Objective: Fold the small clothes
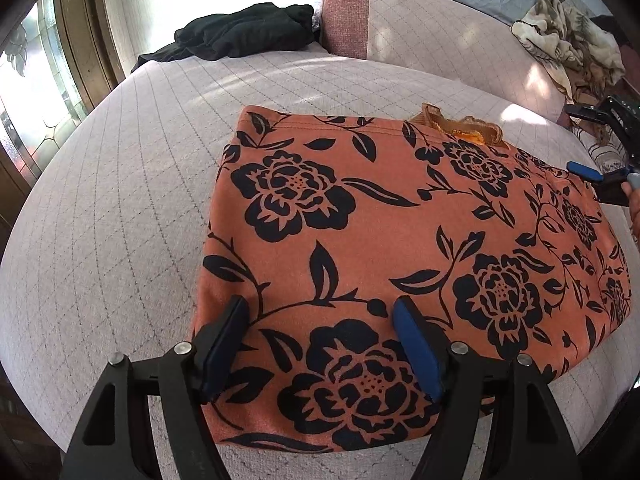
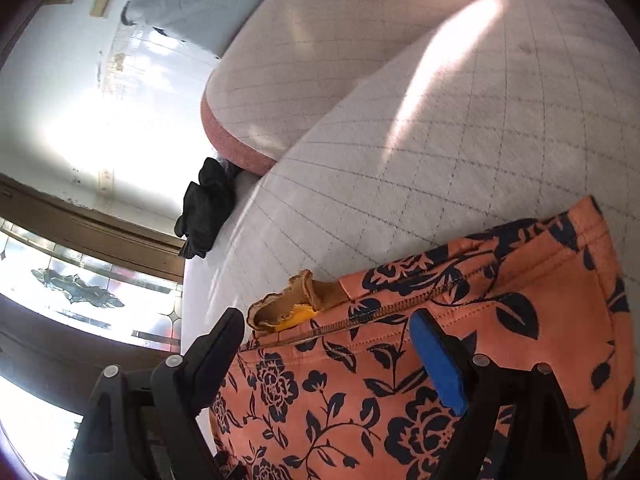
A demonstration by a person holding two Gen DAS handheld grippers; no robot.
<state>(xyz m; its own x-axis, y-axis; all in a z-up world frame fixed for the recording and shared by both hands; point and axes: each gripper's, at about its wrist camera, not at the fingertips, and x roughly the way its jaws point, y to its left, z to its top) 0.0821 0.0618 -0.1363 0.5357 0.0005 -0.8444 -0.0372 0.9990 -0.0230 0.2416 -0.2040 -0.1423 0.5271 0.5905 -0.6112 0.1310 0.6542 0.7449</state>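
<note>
Folded orange floral garment lying flat

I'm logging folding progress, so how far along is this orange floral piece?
Done: the floral garment lies flat as a neat rectangle on the quilted cushion. In hand: nothing; left gripper and right gripper are open over its edges. Left: probably another fold, with tan trim sticking out.

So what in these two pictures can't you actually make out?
- Tan and yellow frilly cloth: mostly tucked under the orange garment with black flowers in both views, so its shape is unknown.
- Right gripper: cut off by the left wrist view's edge.
- Crumpled black clothing: too bunched to identify.
- Window area: washed out by glare in the right wrist view.
- Garment's near edge: hidden behind the left gripper.
</note>
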